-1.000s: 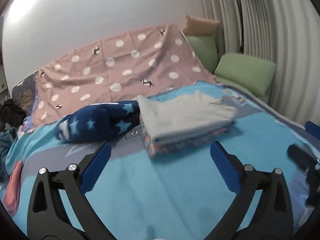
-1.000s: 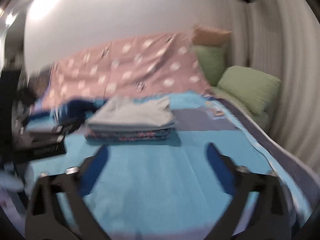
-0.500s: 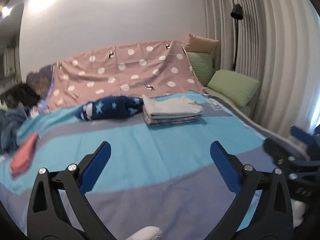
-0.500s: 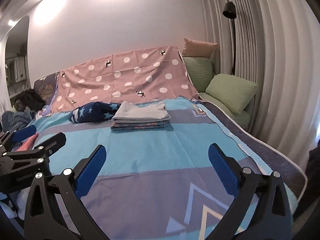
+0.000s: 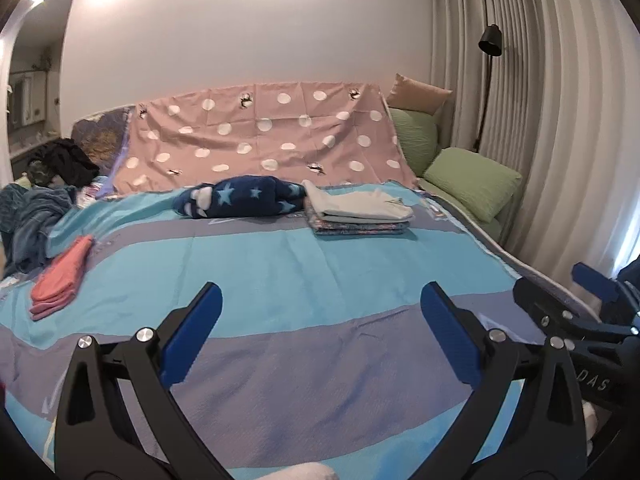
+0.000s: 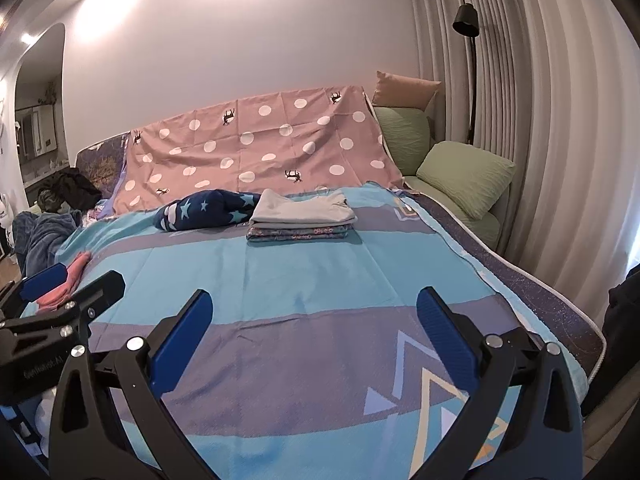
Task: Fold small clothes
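A stack of folded clothes [image 5: 358, 212], grey on top of patterned pieces, lies far back on the blue striped bedspread [image 5: 280, 280]; it also shows in the right wrist view [image 6: 302, 218]. A navy star-print garment [image 5: 240, 202] lies bundled left of the stack. A folded coral piece [image 5: 60, 276] lies at the bed's left edge. My left gripper [image 5: 320, 332] is open and empty over the near part of the bed. My right gripper [image 6: 314, 332] is open and empty, beside the left one. Each gripper shows at the edge of the other's view.
A pink polka-dot sheet [image 5: 260, 140] drapes the headboard. Green pillows [image 5: 472, 182] lie at the back right by the curtain and a black floor lamp [image 5: 490, 40]. Dark clothes and a blue blanket [image 5: 32, 208] pile up at the far left.
Both grippers have pulled back from the folded stack toward the near edge of the bed, so the stack looks smaller and farther. Both stayed open and empty.
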